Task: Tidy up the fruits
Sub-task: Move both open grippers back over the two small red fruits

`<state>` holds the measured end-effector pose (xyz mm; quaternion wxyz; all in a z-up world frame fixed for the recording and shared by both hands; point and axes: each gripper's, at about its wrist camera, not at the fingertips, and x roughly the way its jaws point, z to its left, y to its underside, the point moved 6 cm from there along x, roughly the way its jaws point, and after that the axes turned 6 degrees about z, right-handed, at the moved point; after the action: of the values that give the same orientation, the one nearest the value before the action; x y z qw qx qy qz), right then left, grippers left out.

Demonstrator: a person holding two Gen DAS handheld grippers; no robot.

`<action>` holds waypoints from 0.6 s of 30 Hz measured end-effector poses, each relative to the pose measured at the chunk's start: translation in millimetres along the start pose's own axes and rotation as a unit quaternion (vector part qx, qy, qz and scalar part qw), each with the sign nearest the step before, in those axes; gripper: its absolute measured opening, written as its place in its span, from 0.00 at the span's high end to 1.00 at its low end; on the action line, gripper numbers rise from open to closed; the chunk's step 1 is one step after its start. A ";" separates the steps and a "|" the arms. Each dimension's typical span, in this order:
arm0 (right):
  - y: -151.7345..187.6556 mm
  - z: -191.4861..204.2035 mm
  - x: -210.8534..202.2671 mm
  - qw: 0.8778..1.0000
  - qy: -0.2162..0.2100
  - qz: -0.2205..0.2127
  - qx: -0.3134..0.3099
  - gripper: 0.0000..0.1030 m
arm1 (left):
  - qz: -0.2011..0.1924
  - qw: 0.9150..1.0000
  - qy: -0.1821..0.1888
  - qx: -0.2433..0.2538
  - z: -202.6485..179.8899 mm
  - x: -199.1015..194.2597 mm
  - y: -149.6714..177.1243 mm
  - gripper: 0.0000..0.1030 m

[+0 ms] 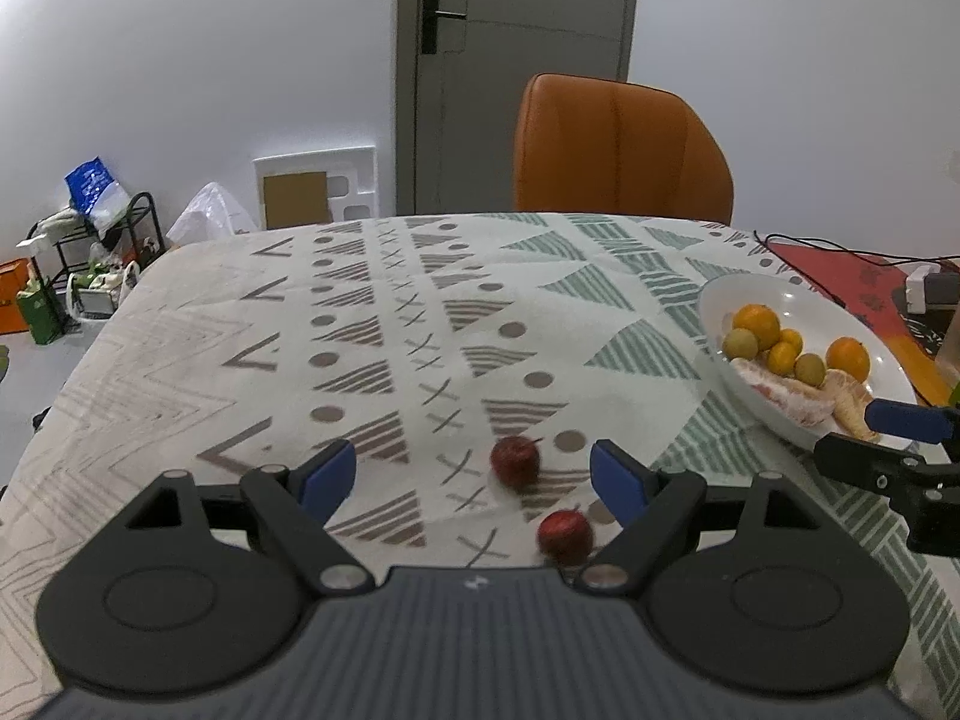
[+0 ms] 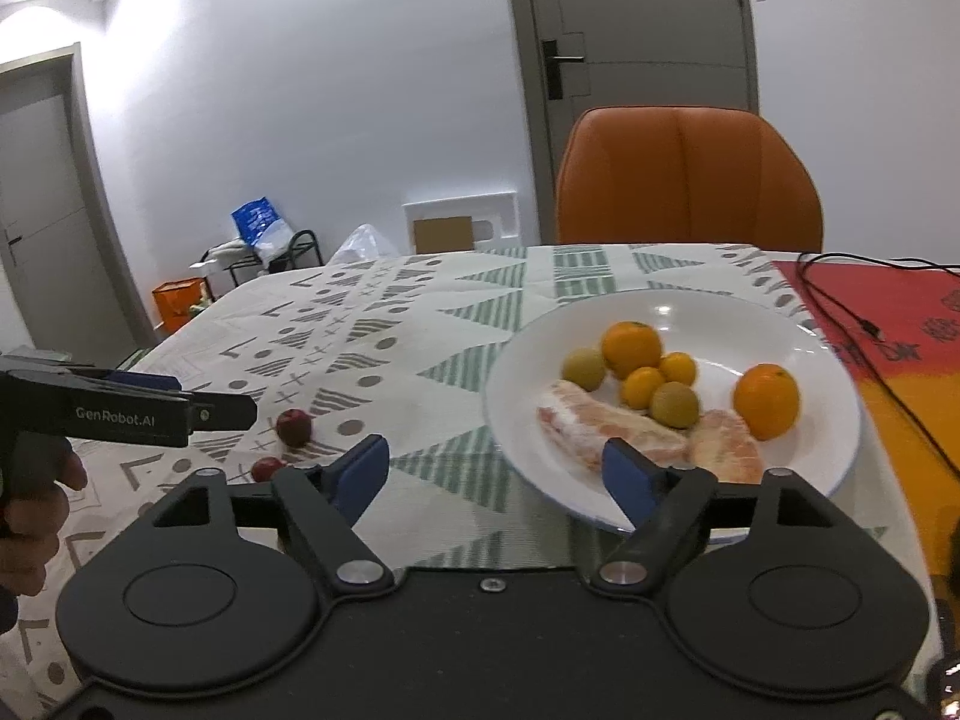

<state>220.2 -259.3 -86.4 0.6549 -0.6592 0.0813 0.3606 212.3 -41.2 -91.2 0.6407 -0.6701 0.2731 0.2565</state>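
At the far left, only the left wrist view shows a cluttered black rack (image 1: pixel 114 240) on the floor; the right wrist view alone shows a second door (image 2: pixel 42 192) there and a hand (image 2: pixel 36 504) holding the left hand-held gripper (image 1: pixel 471 474). That gripper hovers low over the tabletop (image 1: pixel 210 330) with its blue pads spread wide and nothing between them. A red fruit (image 1: pixel 515 459) lies on the patterned cloth within the gap, toward the right pad. A second red fruit (image 1: pixel 564 536) lies nearer, close to the gripper's body; in the right wrist view it is partly hidden behind the right gripper's left finger. To the right sits the white plate (image 2: pixel 804 324), holding oranges (image 2: pixel 631 349), small green fruits (image 2: pixel 584 368) and peeled pomelo pieces (image 2: pixel 606 423). The right wrist view shows the whole plate; the left view cuts off its near right part. The right hand-held gripper (image 2: pixel 495 474) is open and empty, its right pad over the plate's near rim. A red mat (image 2: pixel 888 312) with a black cable (image 2: pixel 840 306) lies far right. An orange chair (image 2: pixel 690 180) stands beyond the tabletop.
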 end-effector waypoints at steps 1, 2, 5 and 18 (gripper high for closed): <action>-0.3 2.2 0.9 1.000 -0.003 0.000 -0.001 0.19 | 0.001 1.000 -0.001 -0.002 2.8 0.2 1.5 0.19; -0.6 4.6 1.8 1.000 -0.006 0.000 -0.002 0.17 | 0.002 1.000 -0.001 -0.004 5.3 -0.5 2.9 0.19; -1.9 12.3 3.7 1.000 -0.015 -0.001 -0.004 0.05 | 0.002 1.000 -0.001 -0.011 13.7 -1.9 6.3 0.19; 1.5 49.6 20.4 0.998 -0.059 0.024 -0.015 0.00 | 0.002 0.999 -0.010 -0.034 41.7 -4.2 18.0 0.08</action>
<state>215.8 -206.3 -93.7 0.6399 -0.6441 0.0530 0.4157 197.1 0.0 -103.2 0.6195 -0.6886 0.2589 0.2739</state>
